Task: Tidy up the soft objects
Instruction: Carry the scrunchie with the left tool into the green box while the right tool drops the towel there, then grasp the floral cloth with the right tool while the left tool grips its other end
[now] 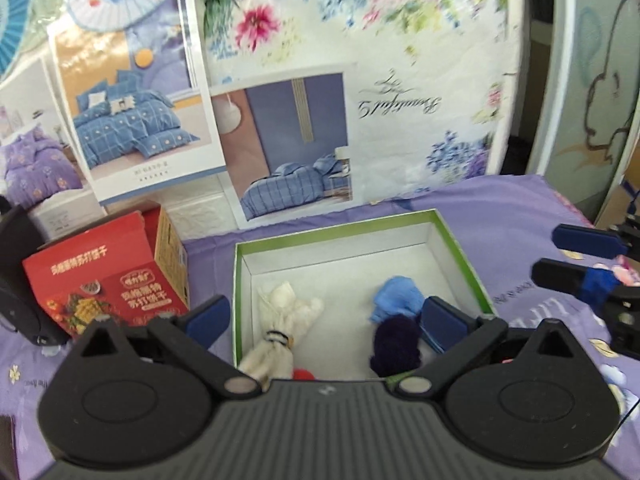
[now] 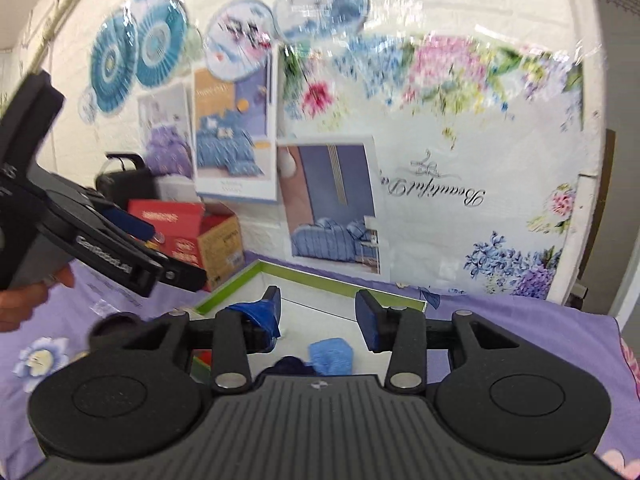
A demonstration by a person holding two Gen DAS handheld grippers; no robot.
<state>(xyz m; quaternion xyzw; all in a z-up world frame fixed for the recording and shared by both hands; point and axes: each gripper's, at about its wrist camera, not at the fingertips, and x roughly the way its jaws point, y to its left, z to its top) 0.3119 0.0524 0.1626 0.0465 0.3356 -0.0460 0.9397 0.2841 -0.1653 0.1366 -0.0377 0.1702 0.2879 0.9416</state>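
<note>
Nearest, the left gripper gapes wide, empty, over the box; the right gripper is likewise open. Inside lie a white doll, long axis running away, a navy pompom and blue yarn. Behind, blurred script perhaps reads "Beautiful".

The left tool gapes wide over a green-rimmed box holding a white plush.

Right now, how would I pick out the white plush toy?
Find the green-rimmed box on the purple cloth. Inside it, along the left wall, lies the white plush toy. It is the only pale, long item there, with a dark band round its middle; the light blue piece and dark blue pompom sit to its right.
</note>
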